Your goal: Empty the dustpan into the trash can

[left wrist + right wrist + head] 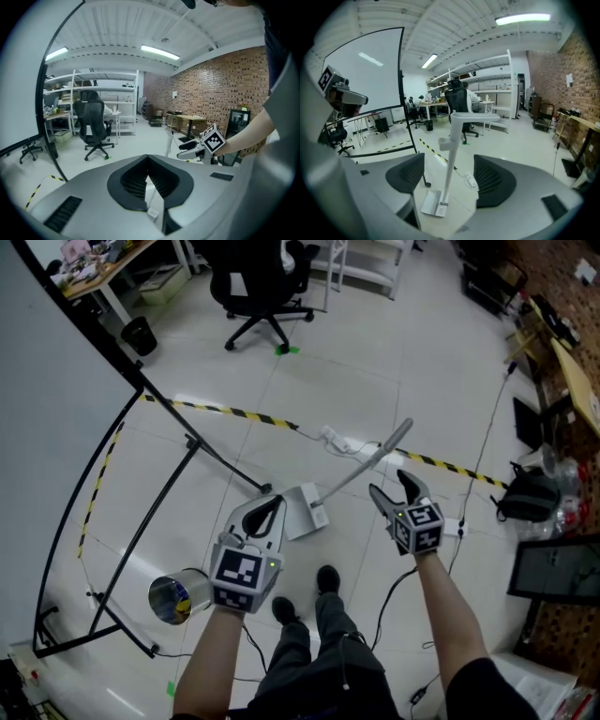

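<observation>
A white dustpan [305,510] rests on the floor ahead of my feet, its long handle [375,457] leaning up to the right. The right gripper [395,490] is open just short of that handle, touching nothing. In the right gripper view the handle [450,154] and pan [432,202] stand beyond the right gripper [447,180]. The left gripper [265,515] hovers just left of the pan, its jaws shut on nothing; the left gripper view shows the left gripper [148,161] with pads meeting at the tip. A silver round trash can [178,596] stands to the lower left.
A projection screen's black stand [159,512] spreads across the floor at left. Yellow-black tape [234,413], a white power strip [337,440] and cables [487,442] lie beyond the dustpan. An office chair [262,287], a small black bin [139,334] and a black backpack [527,491] stand farther off.
</observation>
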`<state>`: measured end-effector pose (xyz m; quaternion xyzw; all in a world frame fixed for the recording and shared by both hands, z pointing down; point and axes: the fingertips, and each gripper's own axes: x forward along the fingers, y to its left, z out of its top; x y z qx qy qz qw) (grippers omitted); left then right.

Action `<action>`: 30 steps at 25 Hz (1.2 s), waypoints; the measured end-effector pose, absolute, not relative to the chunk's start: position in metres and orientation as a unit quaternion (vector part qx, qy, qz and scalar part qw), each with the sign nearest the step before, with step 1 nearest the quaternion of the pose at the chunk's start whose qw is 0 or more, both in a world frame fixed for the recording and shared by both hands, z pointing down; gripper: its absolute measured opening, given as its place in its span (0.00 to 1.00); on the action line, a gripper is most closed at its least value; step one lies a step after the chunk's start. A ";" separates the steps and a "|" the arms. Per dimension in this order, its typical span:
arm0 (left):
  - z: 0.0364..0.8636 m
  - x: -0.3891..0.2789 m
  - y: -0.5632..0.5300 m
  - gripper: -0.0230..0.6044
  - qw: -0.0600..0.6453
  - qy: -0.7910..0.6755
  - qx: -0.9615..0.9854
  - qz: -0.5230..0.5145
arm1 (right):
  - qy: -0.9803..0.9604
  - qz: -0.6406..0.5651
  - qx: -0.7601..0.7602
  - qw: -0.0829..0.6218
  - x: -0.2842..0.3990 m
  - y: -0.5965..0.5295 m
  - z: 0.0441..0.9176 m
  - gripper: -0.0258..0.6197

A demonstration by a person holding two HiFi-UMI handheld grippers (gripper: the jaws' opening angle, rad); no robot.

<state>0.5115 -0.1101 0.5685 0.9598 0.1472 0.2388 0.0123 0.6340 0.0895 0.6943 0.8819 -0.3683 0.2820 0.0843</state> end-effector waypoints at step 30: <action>0.347 0.469 -0.120 0.02 -0.007 0.158 0.983 0.093 | -0.432 0.119 0.894 0.029 0.577 0.047 0.396 0.51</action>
